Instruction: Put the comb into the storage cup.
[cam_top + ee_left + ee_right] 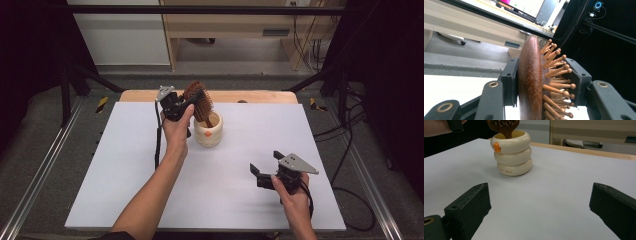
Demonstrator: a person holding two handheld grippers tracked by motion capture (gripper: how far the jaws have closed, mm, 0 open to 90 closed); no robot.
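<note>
Wooden and dark reddish-brown, the paddle hairbrush point(198, 101) stands with its handle down inside the cream ring-stacked cup point(208, 131) and its oval head up above the rim, leaning a little toward the far left of the tabletop point(125, 165). The left gripper point(192, 98) is clamped on the brush head: in the left gripper view the two black jaws press on it from either side, one against the smooth rounded back, the other against the side where the ball-tipped wooden bristles point(559, 72) stick out. The person's left hand point(176, 131) holds that gripper just left of the cup, with the forearm running up from the bottom edge of the high view.

The cup sits near the middle of the white tabletop, toward its far half. It looks like three stacked rings, and a small orange beak-like mark point(496, 147) shows on its top ring in the right gripper view, where the brush handle point(505, 131) can also be seen dipping into the cup's mouth.

The right gripper point(264, 168) hovers low over the near right part of the tabletop, well apart from the cup, held in the person's right hand point(295, 197). Its jaws stand wide apart with bare white surface between them, and they point toward the cup.
</note>
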